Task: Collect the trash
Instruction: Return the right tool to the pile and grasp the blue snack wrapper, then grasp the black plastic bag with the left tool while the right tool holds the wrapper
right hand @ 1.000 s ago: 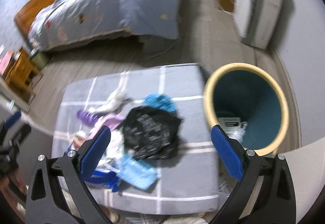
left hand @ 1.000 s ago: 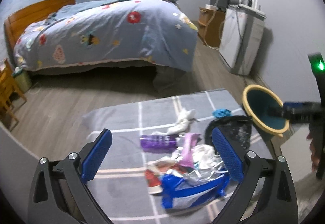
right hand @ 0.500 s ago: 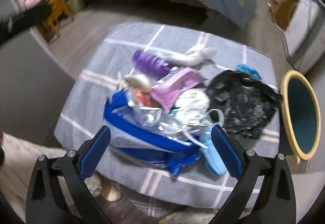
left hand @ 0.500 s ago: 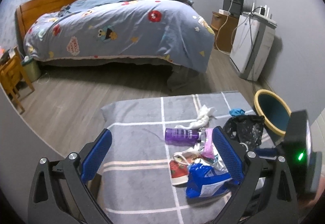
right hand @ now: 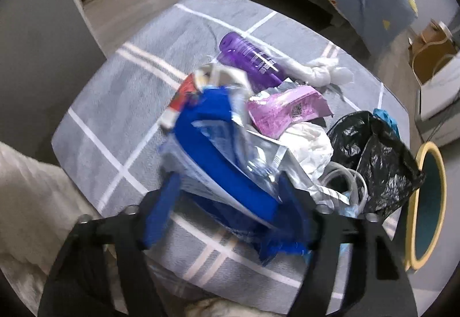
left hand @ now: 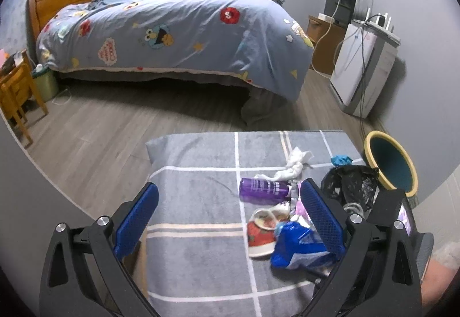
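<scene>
Swinging away from the bin [right hand: 428,205], the right gripper [right hand: 227,219] has dropped over the blue bag [right hand: 218,156] at the near edge of the grey mat [right hand: 120,92]; its jaws straddle the bag, not yet clenched. Likely that's the next pickup. Long axis runs diagonally, far-left to near-right. The left gripper [left hand: 230,228] hangs open, empty.

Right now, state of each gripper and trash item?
left gripper: open, holding nothing
right gripper: jaws straddle blue bag, blurred, grip unclear
blue bag: crumpled, on mat
purple bottle: lying on its side
black bag: crumpled, beside bin
bin: open-topped
</scene>
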{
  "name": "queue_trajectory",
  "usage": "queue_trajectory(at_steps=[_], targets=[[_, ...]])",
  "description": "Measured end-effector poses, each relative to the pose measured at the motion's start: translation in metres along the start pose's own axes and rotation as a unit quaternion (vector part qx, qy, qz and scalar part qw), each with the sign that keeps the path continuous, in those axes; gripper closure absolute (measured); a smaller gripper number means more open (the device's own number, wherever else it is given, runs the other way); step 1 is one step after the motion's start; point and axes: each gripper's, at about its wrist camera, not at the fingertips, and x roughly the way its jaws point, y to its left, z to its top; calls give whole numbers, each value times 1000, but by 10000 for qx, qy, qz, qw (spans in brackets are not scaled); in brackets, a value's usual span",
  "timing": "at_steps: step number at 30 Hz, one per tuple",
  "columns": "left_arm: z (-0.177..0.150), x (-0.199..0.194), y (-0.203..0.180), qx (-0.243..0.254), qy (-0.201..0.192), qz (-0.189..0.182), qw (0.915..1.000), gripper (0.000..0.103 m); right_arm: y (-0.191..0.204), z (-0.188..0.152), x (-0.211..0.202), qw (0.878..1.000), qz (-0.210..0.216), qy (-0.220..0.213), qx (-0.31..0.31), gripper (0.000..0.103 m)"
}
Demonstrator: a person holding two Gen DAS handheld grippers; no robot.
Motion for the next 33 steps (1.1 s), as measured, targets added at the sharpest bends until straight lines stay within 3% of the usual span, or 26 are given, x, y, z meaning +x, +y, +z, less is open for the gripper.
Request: queue_trajectory(at_steps=[8,14,19,24,28,33], targets=[[3,5,-1,-40,19,-7,10000,5,-19,15,-32,9989,14,-461,119,42],[6,10,-5,26,59,-10,10000,5,-76,28,-65,9928,155,-679,979,43],[4,27,-17,220,206,2,9995,5,-116,38,-97,9880,206,-898,1241,43],[-7,56,-41,677,506,17,9964,5,-160,30,-109,9801,28,-1148,1617,43],[-12,72,-63,858,600,-166,9944,5,-192,20,-104,9724,36,-1085,2063,43],[-15,92,-121,1411,535,-459,9875,5,-223,10,-105,9644,-153,-1115,2393,43]])
